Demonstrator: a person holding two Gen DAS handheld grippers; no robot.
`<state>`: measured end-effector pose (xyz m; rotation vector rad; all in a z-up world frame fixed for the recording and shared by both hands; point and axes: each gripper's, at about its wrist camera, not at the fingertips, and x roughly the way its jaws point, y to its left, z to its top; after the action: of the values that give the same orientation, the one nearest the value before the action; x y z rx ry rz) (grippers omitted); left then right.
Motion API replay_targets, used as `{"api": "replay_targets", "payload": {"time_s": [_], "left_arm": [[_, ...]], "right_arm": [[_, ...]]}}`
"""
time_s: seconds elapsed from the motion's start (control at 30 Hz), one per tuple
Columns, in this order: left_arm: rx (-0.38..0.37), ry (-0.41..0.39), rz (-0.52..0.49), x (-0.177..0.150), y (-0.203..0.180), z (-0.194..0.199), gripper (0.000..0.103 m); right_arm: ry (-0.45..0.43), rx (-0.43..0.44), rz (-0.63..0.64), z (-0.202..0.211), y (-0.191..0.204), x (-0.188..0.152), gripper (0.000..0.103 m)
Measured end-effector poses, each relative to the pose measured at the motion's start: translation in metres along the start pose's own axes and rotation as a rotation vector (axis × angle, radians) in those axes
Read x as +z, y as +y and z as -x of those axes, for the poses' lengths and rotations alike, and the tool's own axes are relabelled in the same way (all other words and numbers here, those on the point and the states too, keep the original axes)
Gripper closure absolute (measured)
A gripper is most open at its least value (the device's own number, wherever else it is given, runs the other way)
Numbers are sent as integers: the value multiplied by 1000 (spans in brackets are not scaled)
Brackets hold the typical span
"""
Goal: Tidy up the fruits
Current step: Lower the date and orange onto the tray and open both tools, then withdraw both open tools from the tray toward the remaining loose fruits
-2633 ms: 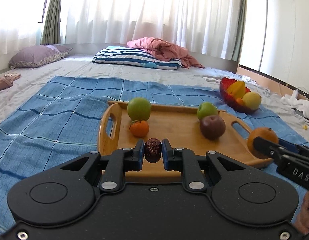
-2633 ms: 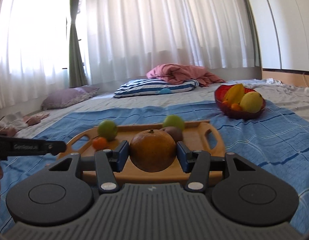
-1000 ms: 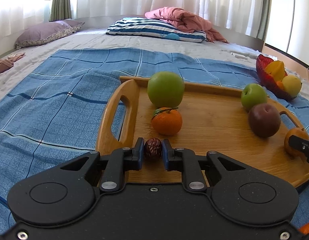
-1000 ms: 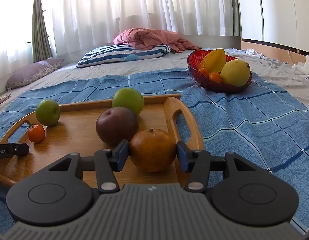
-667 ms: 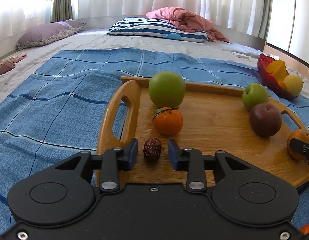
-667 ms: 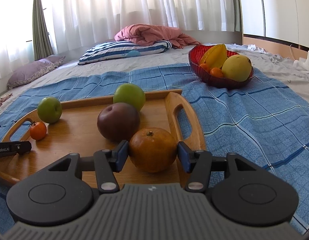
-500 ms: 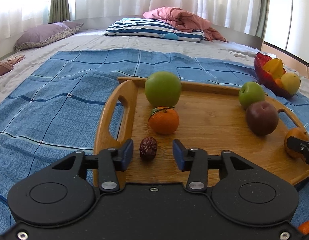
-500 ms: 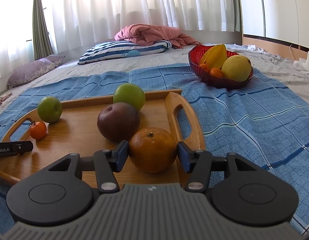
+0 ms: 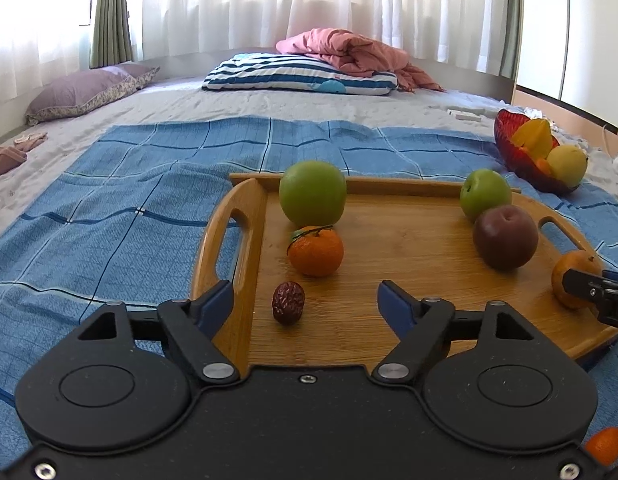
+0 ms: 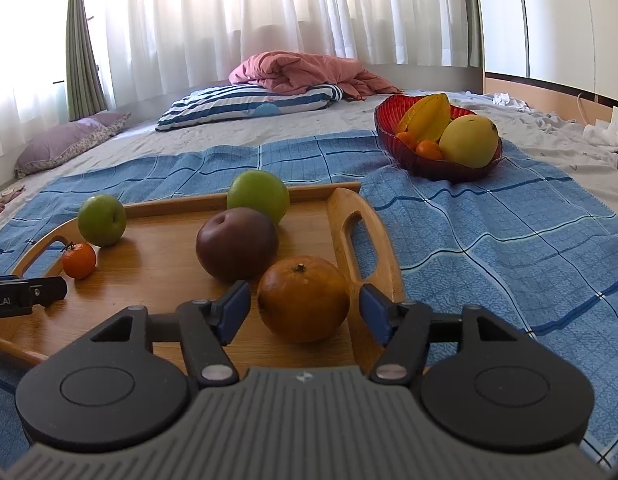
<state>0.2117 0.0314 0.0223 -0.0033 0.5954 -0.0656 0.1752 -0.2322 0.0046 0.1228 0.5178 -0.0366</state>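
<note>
Both sets of jaws opening: left gripper point(image 9: 305, 300) around date point(image 9: 288, 303) lower centre on tray point(image 9: 409, 240), right gripper point(image 10: 305, 312) around orange point(image 10: 304, 298); plum point(image 10: 237, 244) close behind, bowl point(image 10: 405, 160) upper right.

Blue checked blanket point(image 9: 149, 208) covered the bed; striped pillow point(image 9: 301, 78) at 12 o'clock with pink quilt point(image 9: 349, 50) bunched on it; purple pillow point(image 9: 89, 90) at 10; white curtains point(image 9: 309, 4) behind.

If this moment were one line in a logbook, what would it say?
left tool: opening, red date free on wooden tray | right tool: opening, big orange free on tray | stage: both just placed
</note>
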Motion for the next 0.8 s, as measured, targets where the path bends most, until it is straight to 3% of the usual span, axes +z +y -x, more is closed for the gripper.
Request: {"api": "replay_targets", "payload": {"time_s": [0.4,0.8], "left_arm": [[-23,-14,-1,-6,0,25,12],[-44,-13,19,-22,3,51,7]], "right_arm": [[-25,19,1,19,0,-1,14],[-29,46,16,41,4,-13,10]]}}
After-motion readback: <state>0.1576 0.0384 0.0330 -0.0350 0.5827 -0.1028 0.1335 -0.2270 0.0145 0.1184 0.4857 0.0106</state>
